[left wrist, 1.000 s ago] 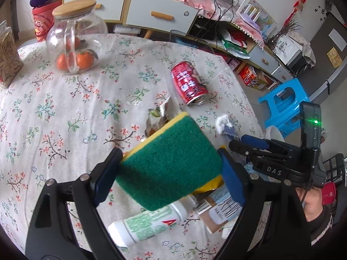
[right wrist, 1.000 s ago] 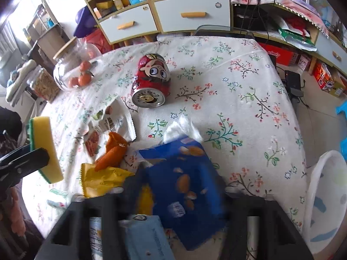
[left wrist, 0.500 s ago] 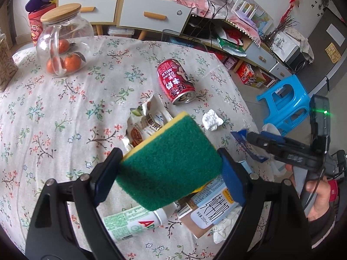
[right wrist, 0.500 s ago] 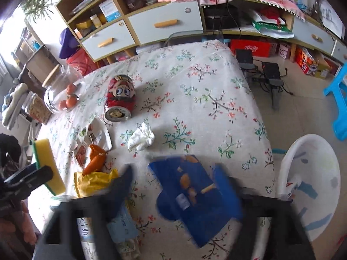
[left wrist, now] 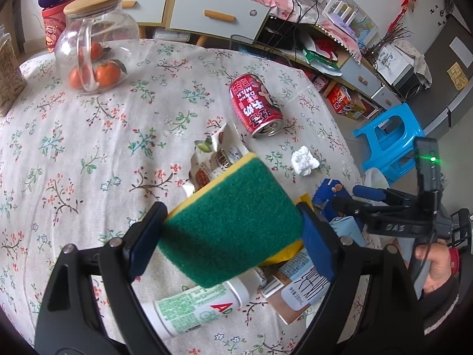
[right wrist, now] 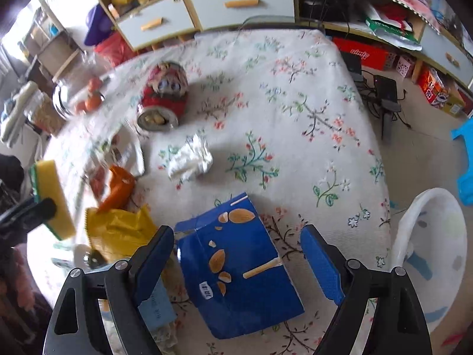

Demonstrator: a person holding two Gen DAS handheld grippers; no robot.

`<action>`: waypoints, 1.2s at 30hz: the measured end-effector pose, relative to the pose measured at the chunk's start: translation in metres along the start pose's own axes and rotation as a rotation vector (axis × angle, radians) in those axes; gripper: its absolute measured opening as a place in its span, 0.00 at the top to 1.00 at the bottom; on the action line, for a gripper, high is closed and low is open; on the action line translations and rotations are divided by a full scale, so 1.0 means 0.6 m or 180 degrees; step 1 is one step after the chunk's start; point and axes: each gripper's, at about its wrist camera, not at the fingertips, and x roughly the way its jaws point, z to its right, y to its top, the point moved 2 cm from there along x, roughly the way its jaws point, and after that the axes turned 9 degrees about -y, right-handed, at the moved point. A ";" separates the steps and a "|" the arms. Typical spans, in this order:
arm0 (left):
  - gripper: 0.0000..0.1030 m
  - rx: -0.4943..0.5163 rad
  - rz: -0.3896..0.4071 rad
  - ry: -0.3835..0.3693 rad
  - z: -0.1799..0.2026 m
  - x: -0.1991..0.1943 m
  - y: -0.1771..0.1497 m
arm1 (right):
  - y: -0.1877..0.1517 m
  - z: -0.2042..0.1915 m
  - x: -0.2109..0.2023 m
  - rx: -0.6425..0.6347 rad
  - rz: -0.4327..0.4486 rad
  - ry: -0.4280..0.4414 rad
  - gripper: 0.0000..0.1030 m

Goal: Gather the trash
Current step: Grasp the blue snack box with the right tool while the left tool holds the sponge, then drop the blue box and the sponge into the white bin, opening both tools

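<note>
My left gripper [left wrist: 230, 219] is shut on a green-and-yellow sponge [left wrist: 236, 236], held above the floral tablecloth [left wrist: 88, 148]. My right gripper [right wrist: 238, 236] has its jaws opening, with a blue snack carton [right wrist: 236, 272] lying between them on the cloth and untouched by the pads. Trash lies around: a red drink can [right wrist: 164, 94] on its side, a crumpled tissue [right wrist: 190, 158], a yellow wrapper [right wrist: 118, 230], an orange wrapper [right wrist: 118, 186], a torn snack packet [left wrist: 212, 159], a white bottle [left wrist: 195, 307] and a small milk carton [left wrist: 298, 290].
A white bin [right wrist: 431, 248] stands off the table's right edge. A glass jar of oranges [left wrist: 97, 44] sits at the far left of the table. A blue stool [left wrist: 390, 136] and a cluttered cabinet [left wrist: 218, 14] lie beyond.
The right gripper's jaws have spread wide and let go of the blue carton, which now rests on the cloth. The left gripper still holds the sponge in much the same place.
</note>
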 end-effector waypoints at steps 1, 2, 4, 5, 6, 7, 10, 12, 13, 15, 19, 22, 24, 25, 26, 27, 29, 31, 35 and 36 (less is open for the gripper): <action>0.15 -0.0003 0.0000 -0.0004 -0.001 -0.001 0.000 | 0.000 -0.004 0.006 -0.0015 -0.0040 0.0005 0.14; 0.15 -0.0005 -0.0001 -0.0009 -0.002 -0.002 -0.001 | -0.001 -0.009 0.012 -0.0047 -0.0078 -0.0008 0.14; 0.15 -0.0010 -0.0001 -0.0014 -0.003 -0.003 -0.001 | -0.003 -0.019 0.022 -0.0128 -0.0112 -0.0086 0.14; 0.15 -0.0010 -0.0004 -0.0014 -0.003 -0.003 -0.001 | -0.004 -0.025 0.024 -0.0192 -0.0105 -0.0171 0.14; 0.15 -0.0011 -0.0006 -0.0012 -0.004 -0.003 -0.001 | -0.005 -0.031 0.024 -0.0248 -0.0084 -0.0238 0.14; 0.15 -0.0015 -0.0007 -0.0008 -0.005 -0.004 -0.001 | -0.006 -0.033 0.024 -0.0259 -0.0077 -0.0268 0.14; 0.15 -0.0022 0.0003 -0.0010 -0.005 -0.007 0.000 | -0.005 -0.023 0.015 -0.0156 -0.0043 -0.0255 0.26; 0.15 -0.0016 0.0021 -0.0017 -0.001 -0.011 0.002 | -0.004 -0.005 0.004 0.0009 -0.0026 -0.0149 0.27; 0.15 -0.0014 0.0029 -0.0020 0.001 -0.012 0.003 | -0.003 0.006 -0.004 0.0080 0.0006 -0.0117 0.27; 0.15 -0.0004 0.0057 -0.0045 0.009 -0.016 0.005 | -0.001 0.024 -0.022 0.0169 0.0095 -0.0096 0.28; 0.15 0.0048 0.0099 -0.0083 0.029 -0.018 0.007 | -0.009 0.088 -0.054 0.0404 0.0234 -0.0133 0.27; 0.15 0.0105 0.0101 -0.0082 0.049 -0.013 0.006 | -0.026 0.156 -0.074 0.0653 0.0271 -0.0214 0.27; 0.15 0.0137 0.0098 -0.0098 0.064 -0.008 0.006 | -0.042 0.197 -0.086 0.0835 0.0300 -0.0310 0.25; 0.15 0.0170 0.0087 -0.0105 0.074 -0.005 0.006 | -0.047 0.215 -0.090 0.0916 0.0310 -0.0359 0.25; 0.15 0.0218 0.0070 -0.0104 0.086 0.001 0.007 | -0.053 0.237 -0.096 0.1008 0.0323 -0.0410 0.25; 0.15 0.0275 0.0054 -0.0109 0.099 0.007 0.007 | -0.060 0.257 -0.101 0.1093 0.0335 -0.0451 0.25; 0.15 0.0351 0.0026 -0.0123 0.121 0.017 0.007 | -0.071 0.286 -0.107 0.1222 0.0346 -0.0505 0.24; 0.15 0.0425 -0.0008 -0.0157 0.144 0.029 0.006 | -0.081 0.310 -0.112 0.1334 0.0352 -0.0556 0.24; 0.15 0.0552 -0.0088 -0.0242 0.190 0.056 0.008 | -0.098 0.350 -0.124 0.1535 0.0377 -0.0587 0.16; 0.15 0.0587 -0.0108 -0.0257 0.203 0.065 0.009 | -0.103 0.360 -0.129 0.1603 0.0387 -0.0556 0.11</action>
